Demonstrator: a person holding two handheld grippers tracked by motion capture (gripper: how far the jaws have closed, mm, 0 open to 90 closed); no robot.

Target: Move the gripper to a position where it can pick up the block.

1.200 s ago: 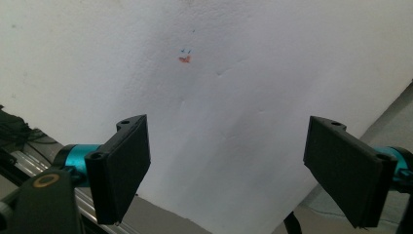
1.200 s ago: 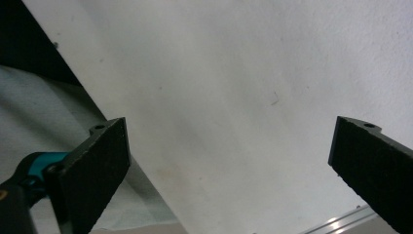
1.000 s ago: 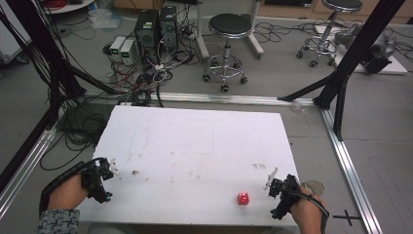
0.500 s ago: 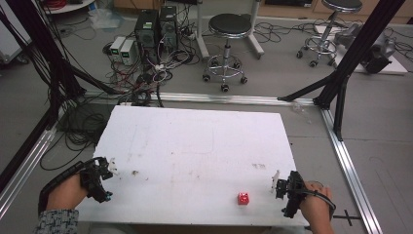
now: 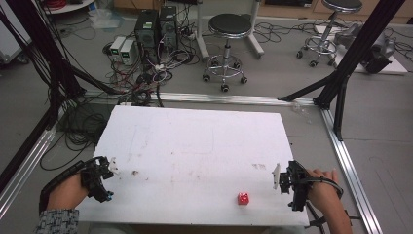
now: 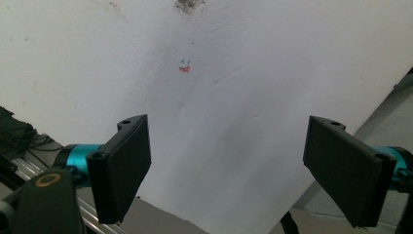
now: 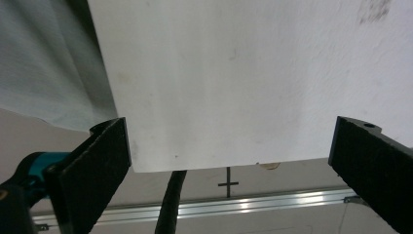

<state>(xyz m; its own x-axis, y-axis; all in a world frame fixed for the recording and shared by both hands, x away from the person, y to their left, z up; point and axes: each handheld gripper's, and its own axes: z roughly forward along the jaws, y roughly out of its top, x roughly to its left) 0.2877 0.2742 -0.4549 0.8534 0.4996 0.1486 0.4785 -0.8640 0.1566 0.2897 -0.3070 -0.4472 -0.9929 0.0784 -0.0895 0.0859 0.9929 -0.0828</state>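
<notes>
Looking from the left, I see my left gripper (image 5: 111, 168) at the white table's (image 5: 195, 146) near-left edge, its flat black rectangular jaws spread wide over matte, faintly stained board with nothing between them. A small red cube (image 5: 243, 198) sits near the front edge, right of centre. Well apart at the near-right corner, my right gripper (image 5: 276, 176) also gapes wide, empty.

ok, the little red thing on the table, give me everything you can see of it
The red object is small and roughly cube-shaped, with pale flecks on its faces; too small to tell the material or the markings. It sits alone on the white table, near the front edge and right of centre. Nothing touches it. The right gripper is the nearer one, off to its right, apart from it.
</notes>
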